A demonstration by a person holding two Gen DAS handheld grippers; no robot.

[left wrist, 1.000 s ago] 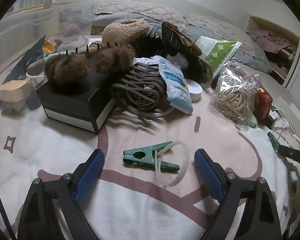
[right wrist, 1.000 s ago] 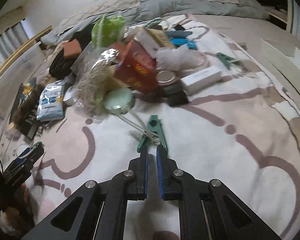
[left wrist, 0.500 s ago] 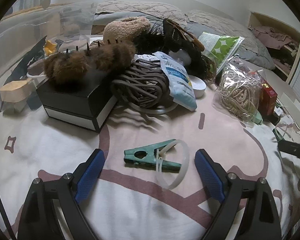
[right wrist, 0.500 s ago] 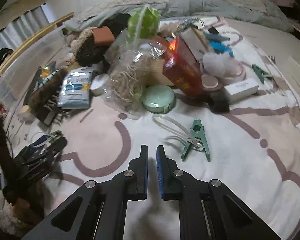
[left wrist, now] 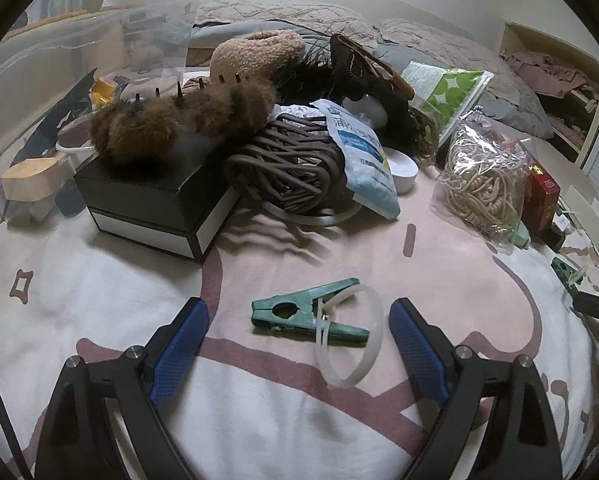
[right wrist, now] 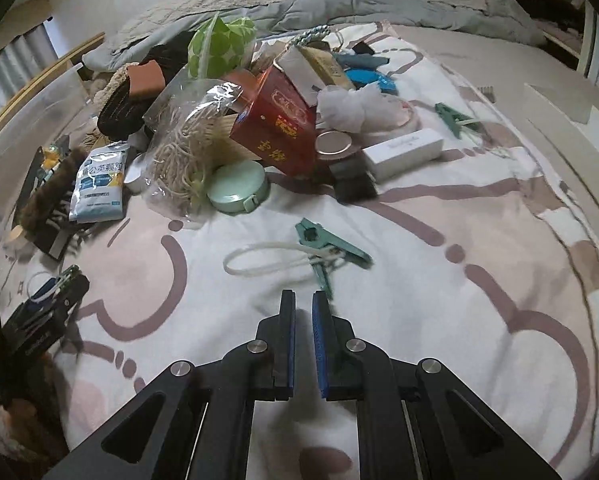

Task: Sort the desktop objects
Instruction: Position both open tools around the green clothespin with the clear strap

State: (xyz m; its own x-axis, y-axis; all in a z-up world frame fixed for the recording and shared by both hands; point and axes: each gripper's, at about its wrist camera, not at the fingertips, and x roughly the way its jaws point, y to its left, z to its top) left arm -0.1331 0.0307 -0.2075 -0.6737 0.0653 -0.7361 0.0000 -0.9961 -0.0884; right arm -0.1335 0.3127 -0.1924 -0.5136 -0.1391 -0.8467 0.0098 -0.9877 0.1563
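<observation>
Lying on the pink-and-white patterned blanket (left wrist: 299,420), a green clothespin (left wrist: 299,315) with a translucent white loop (left wrist: 373,344) threaded through it sits squarely between the blue-padded fingers (left wrist: 179,354) of the left gripper (left wrist: 299,322), whose jaws stand wide apart and grip nothing. The pin lies at about 12 o'clock from that gripper's base, flat on the cloth, with its loop trailing toward 4 o'clock.

At 10 o'clock in the left wrist view a black box (left wrist: 155,204) carries a brown furry hair claw (left wrist: 179,120). Just beside it, at 12 o'clock, lies a coil of brown cord (left wrist: 287,168), with a blue-and-white packet (left wrist: 363,160) leaning on it. A clear bag of beige cord (left wrist: 483,176) sits at 2 o'clock, touching a red box (left wrist: 543,196).

In the right wrist view the right gripper (right wrist: 303,308) has its jaws drawn narrow, only a slim gap between the blue pads, and nothing is held in them. A second green clothespin (right wrist: 331,246) with its own white loop (right wrist: 267,260) lies just ahead at 12 o'clock, near the fingertips; whether it touches them I cannot tell. Farther along, at 11 o'clock, a round mint-green case (right wrist: 237,192) rests against the pile, and a white rectangular box (right wrist: 403,152) lies at 1 o'clock.
</observation>
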